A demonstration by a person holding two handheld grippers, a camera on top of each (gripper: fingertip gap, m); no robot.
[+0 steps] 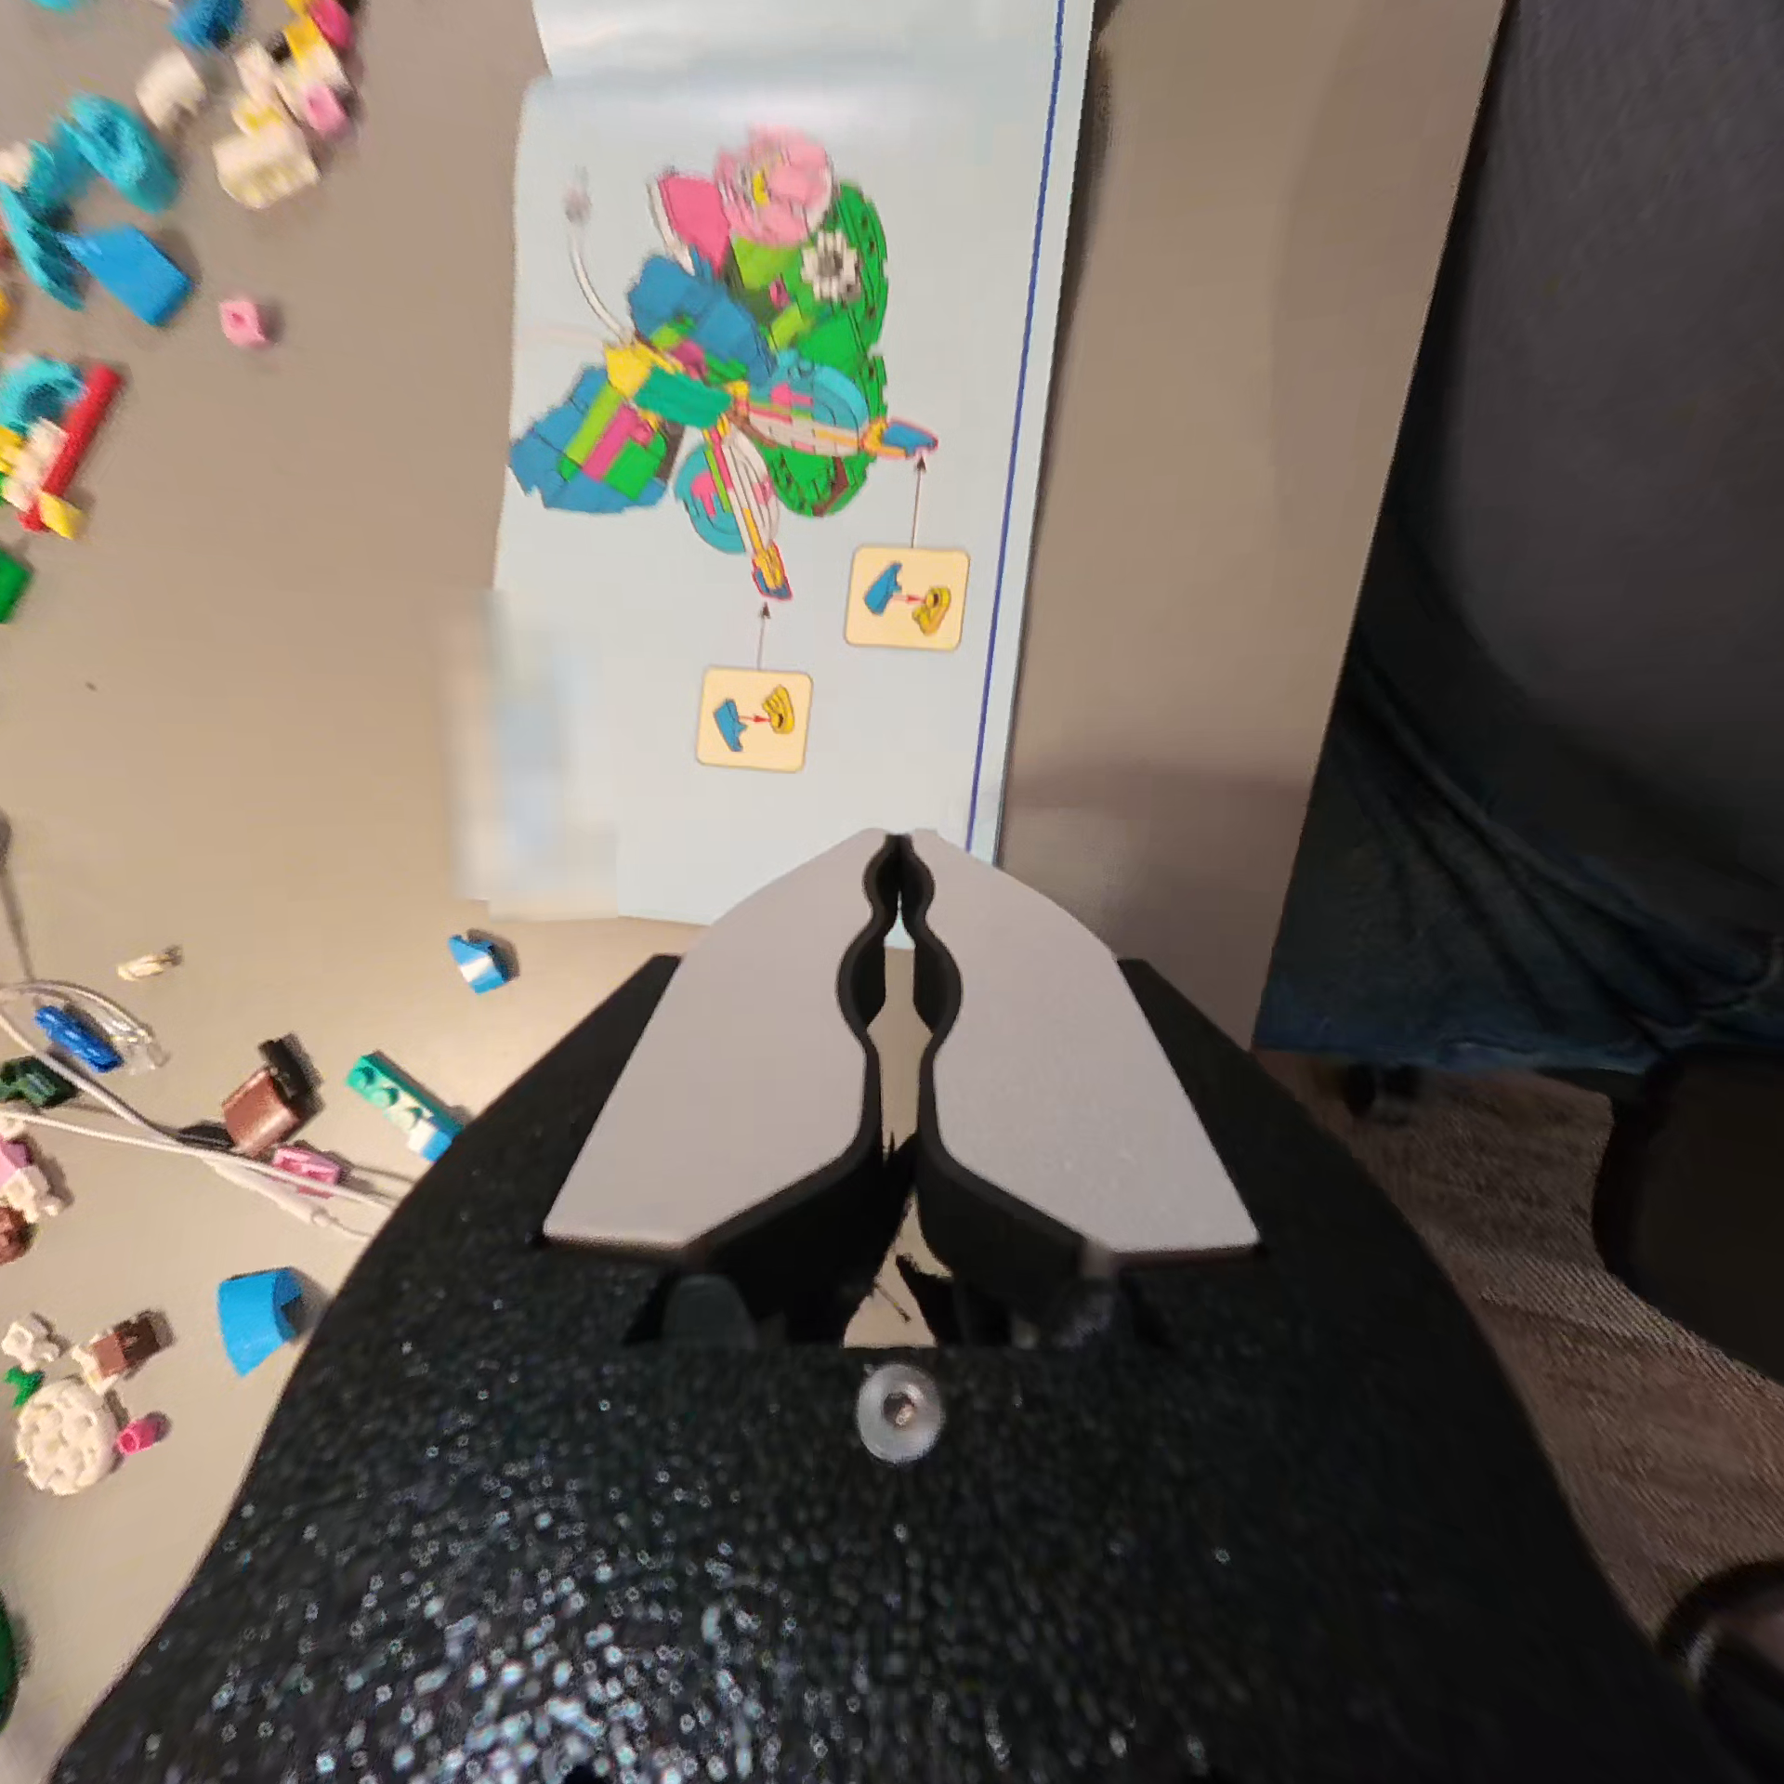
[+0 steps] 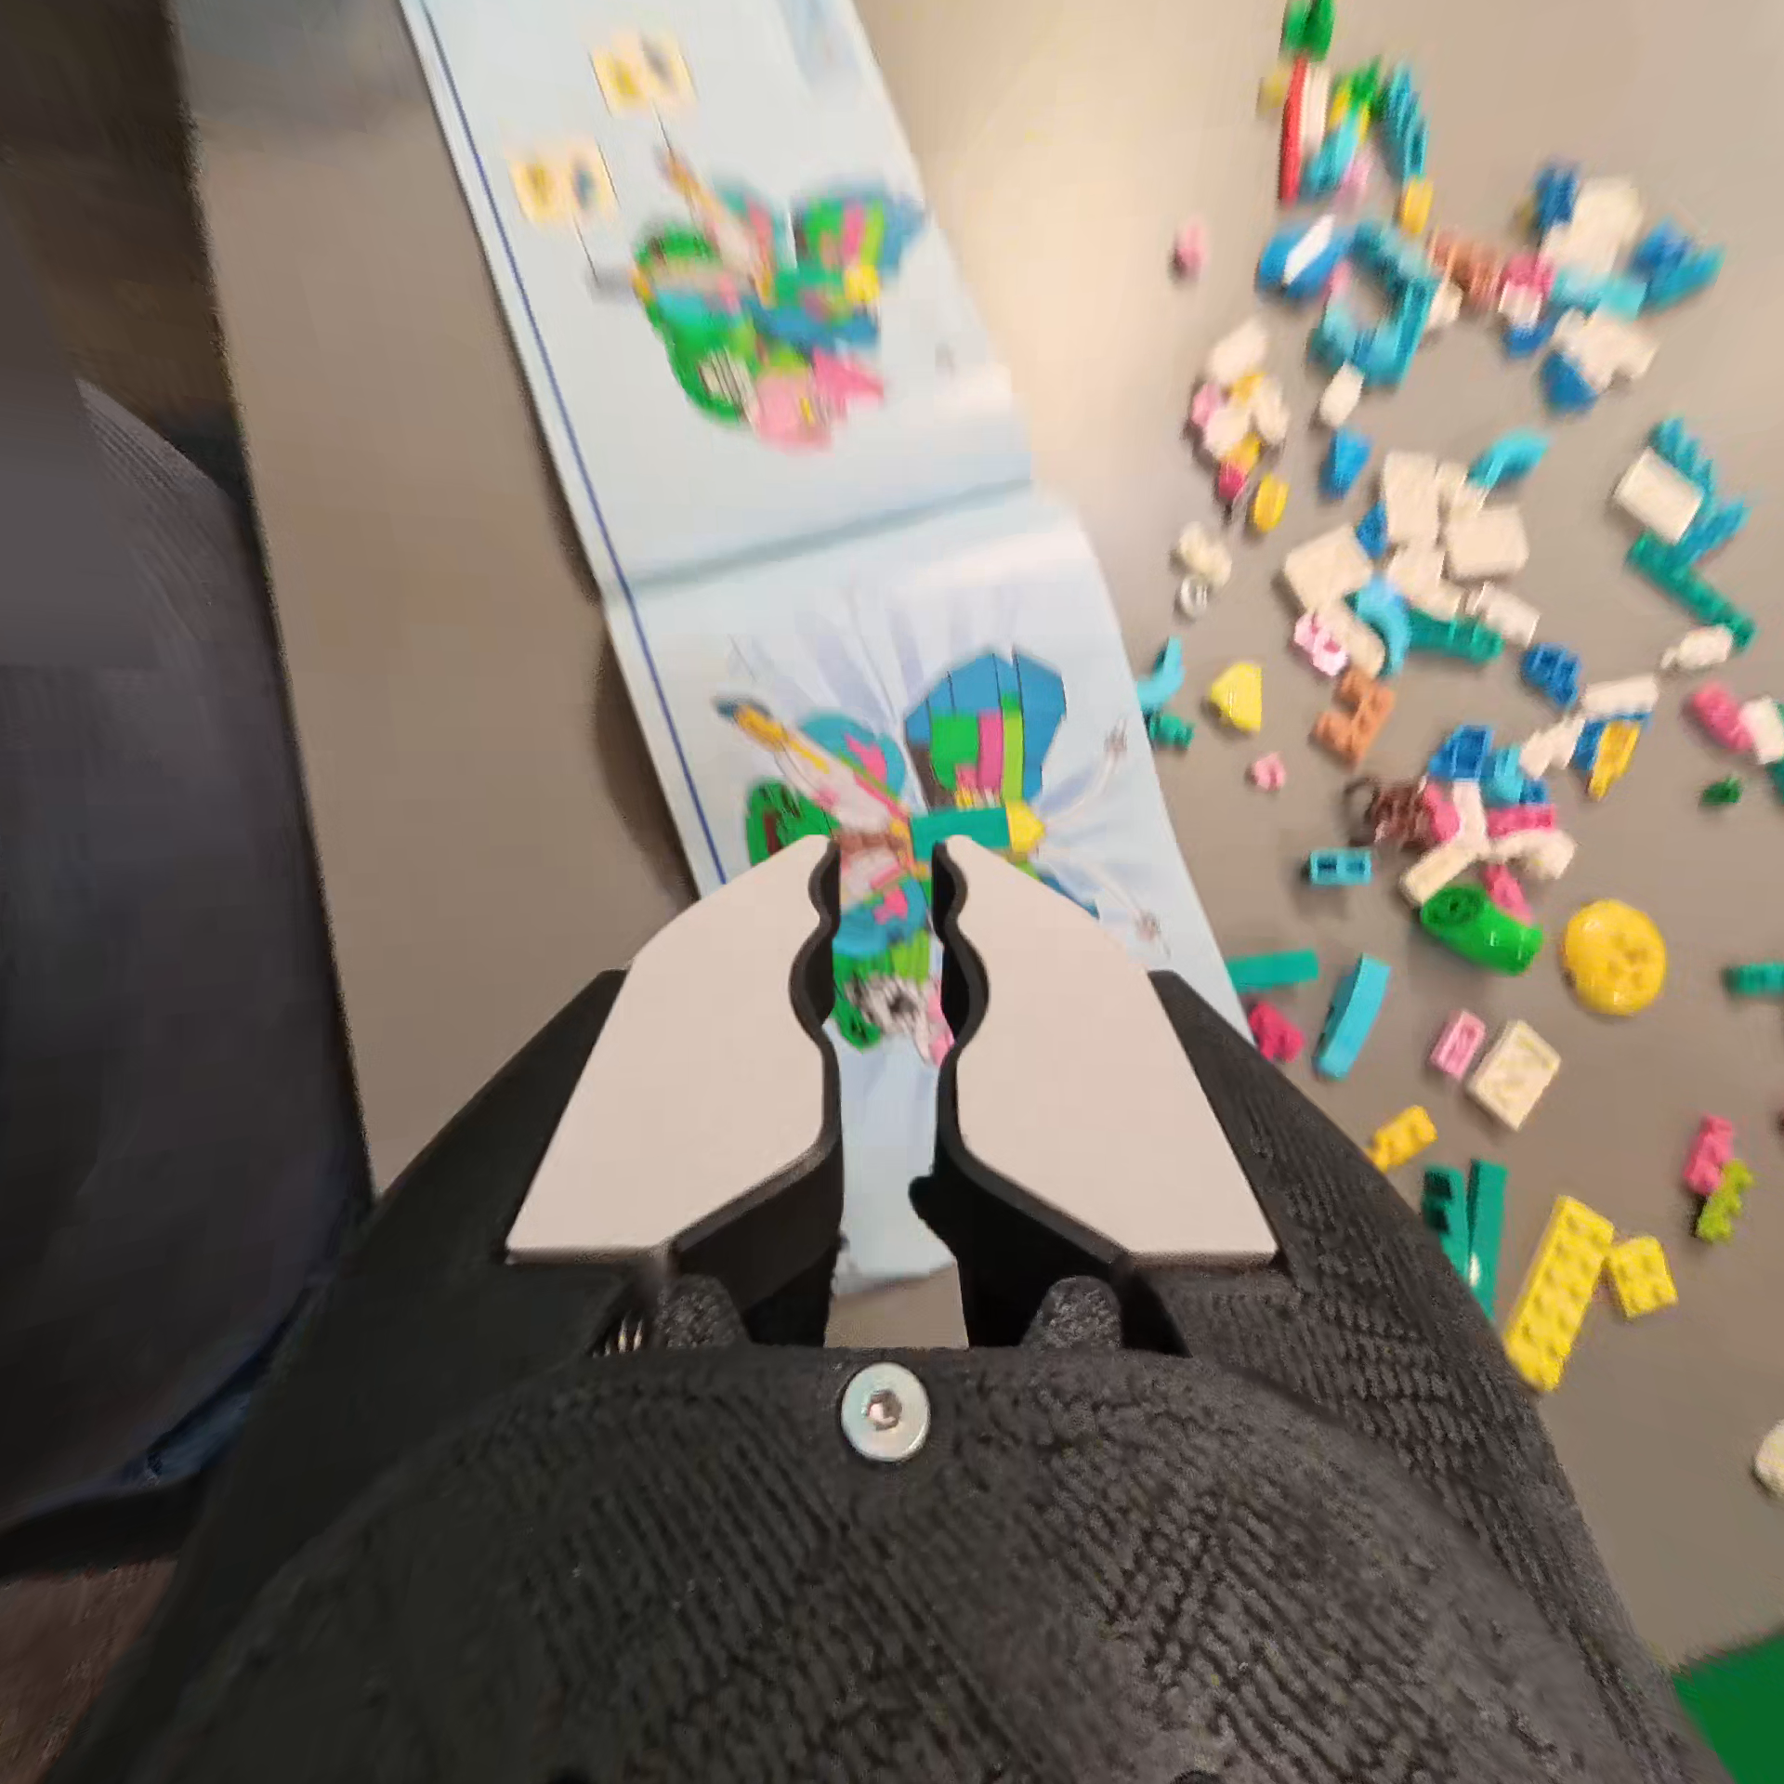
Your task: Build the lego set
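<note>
A pale blue instruction booklet (image 1: 772, 599) lies open on the grey table, with pictures of a colourful butterfly model. My left gripper (image 1: 900, 842) is shut and empty, its tips over the booklet's near edge. My right gripper (image 2: 883, 850) is open by a narrow gap and empty, held above the booklet's near page (image 2: 965, 734). Many loose bricks (image 2: 1448, 541) in blue, teal, white, pink and yellow lie scattered right of the booklet in the right wrist view, and left of it (image 1: 116, 222) in the left wrist view. Both views are motion-blurred.
A yellow round piece (image 2: 1614, 956), a green curved piece (image 2: 1477, 927) and a long yellow plate (image 2: 1559, 1289) lie near the right gripper. A small blue-white brick (image 1: 481, 961) and thin white cords (image 1: 145, 1120) lie left of the left gripper. A dark fabric chair (image 1: 1593, 483) stands beyond the table edge.
</note>
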